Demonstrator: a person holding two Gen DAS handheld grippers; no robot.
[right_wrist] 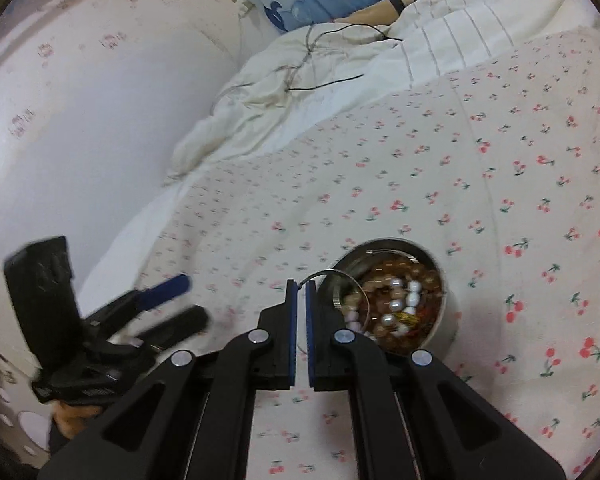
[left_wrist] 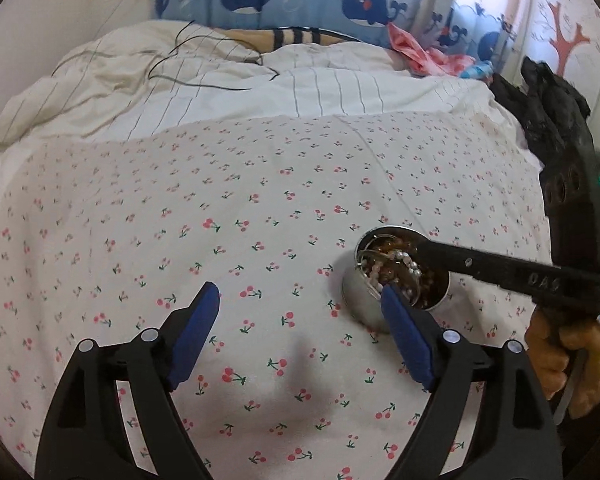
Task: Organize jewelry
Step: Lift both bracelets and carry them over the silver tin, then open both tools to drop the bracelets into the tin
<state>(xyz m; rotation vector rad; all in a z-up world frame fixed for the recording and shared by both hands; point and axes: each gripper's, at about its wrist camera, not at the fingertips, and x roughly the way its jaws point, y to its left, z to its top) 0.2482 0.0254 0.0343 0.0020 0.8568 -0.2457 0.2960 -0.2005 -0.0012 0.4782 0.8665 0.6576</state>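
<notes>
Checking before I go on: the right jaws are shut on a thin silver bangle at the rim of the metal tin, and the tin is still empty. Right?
Not quite: the metal tin is not empty. The right wrist view shows pearl and amber-brown beads inside it. The rest holds: the right gripper has its jaws shut on the thin silver bangle at the tin's rim.

Left gripper blurred; bowl partly hidden.
</notes>
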